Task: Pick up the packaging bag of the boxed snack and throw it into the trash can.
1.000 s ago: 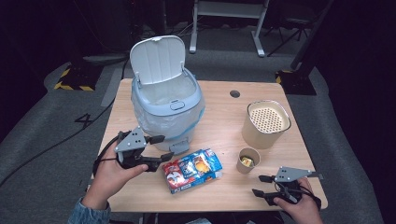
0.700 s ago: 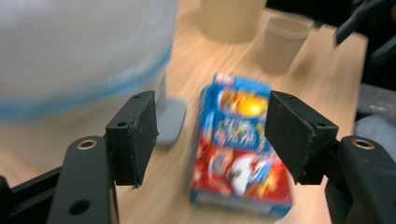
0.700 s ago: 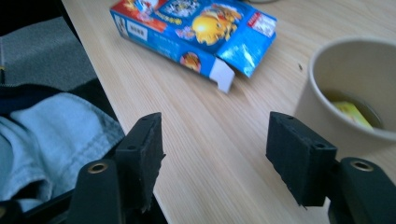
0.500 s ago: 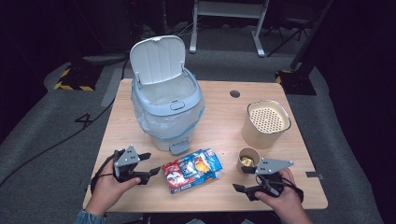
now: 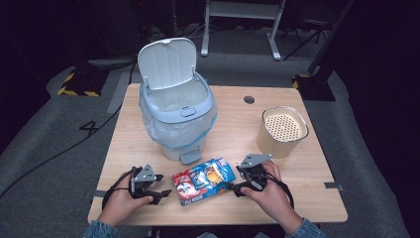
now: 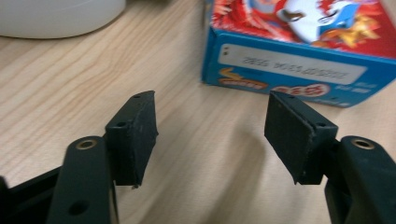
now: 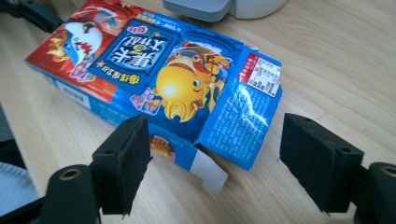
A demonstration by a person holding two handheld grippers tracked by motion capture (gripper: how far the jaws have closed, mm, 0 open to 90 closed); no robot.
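Both grippers have closed in on the box since half a second ago: right gripper [image 5: 236,188] slid left from beside the small cup to the box's right end, left gripper [image 5: 159,194] edged right toward its left end. Box itself hasn't shifted.

Left gripper [image 6: 210,135] jaws: wide apart, holding nothing, just above bare wood, box's blue end face just beyond the tips. Right gripper [image 7: 215,161] jaws: also wide apart, nothing held, straddling the box's torn-open end flap without touching it.

Snack box [image 5: 204,180] lies flat at the near centre of the surface [image 5: 233,119], between the two grippers, just near of the bin's pedal. Left hand [image 5: 119,201] and right hand [image 5: 271,193] come in from the near edge.

Print on the box [image 7: 154,79]: red and blue panels, cartoon orange creature, large Chinese characters on a dark blue panel, upside down in the right gripper view; too small for me to read. White label with fine print on the flap, unreadable. In the left gripper view the box [image 6: 299,42] end has a white strip with a printed code, blurred and inverted, can't read it.

Farther out: white step bin [image 5: 177,111] with lid up and a plastic liner, far left of centre. Tan cylindrical container [image 5: 282,131] with a perforated top at right.
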